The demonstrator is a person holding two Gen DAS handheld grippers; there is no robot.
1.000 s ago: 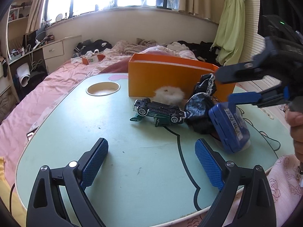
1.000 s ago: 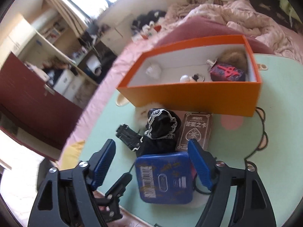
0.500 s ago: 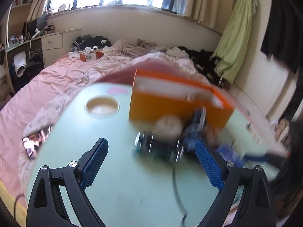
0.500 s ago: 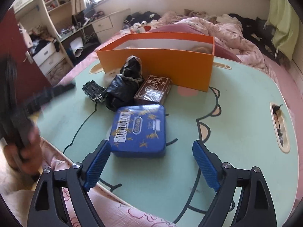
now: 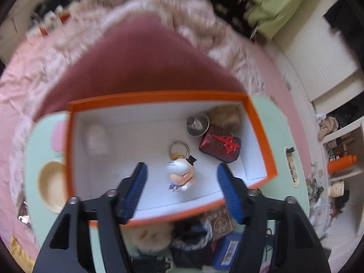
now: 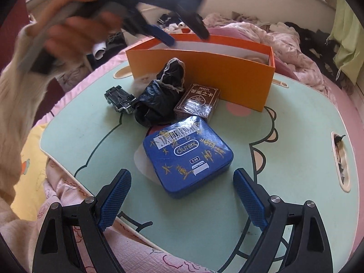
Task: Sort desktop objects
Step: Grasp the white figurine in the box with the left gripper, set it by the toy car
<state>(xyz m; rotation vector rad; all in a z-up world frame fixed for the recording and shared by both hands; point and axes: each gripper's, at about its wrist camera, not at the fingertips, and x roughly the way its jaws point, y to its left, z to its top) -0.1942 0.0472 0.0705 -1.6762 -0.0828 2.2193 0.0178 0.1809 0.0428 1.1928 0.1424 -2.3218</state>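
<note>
A: Biggest change first. A second ago the left gripper [image 5: 182, 187] sat low over the green table [image 6: 295, 141], empty. Now it hangs above the orange box [image 5: 261, 132], looking straight down into it, jaws spread wide, nothing between them. The view is motion-blurred.

B: And the right gripper [image 6: 182, 195]?

A: It has swung from steeply above the blue tin [image 6: 188, 154] to a lower angle. Jaws wide apart, holding nothing; the tin lies just ahead of its fingertips.

B: What does that mean for the sort?

A: My reading: the left is checking or reaching into the box, with no item carried over. The right looks lined up on the tin as the next pick.

B: Count, large to small.

A: One box. On the table, outside it: one blue tin, one brown card deck [image 6: 198, 101] touching the box front, one black bag [image 6: 157, 104], one toy car [image 6: 119, 99], one white fluffy ball [image 6: 142, 82] half hidden behind the bag. Five left to sort.

B: Inside?

A: One tan furry lump [image 5: 225, 116] in the far right corner, one red packet [image 5: 219, 144], one small round tin [image 5: 197, 124], one figure keychain [image 5: 182, 171], and a white blur [image 5: 96, 140] at the left I can't identify.
</note>
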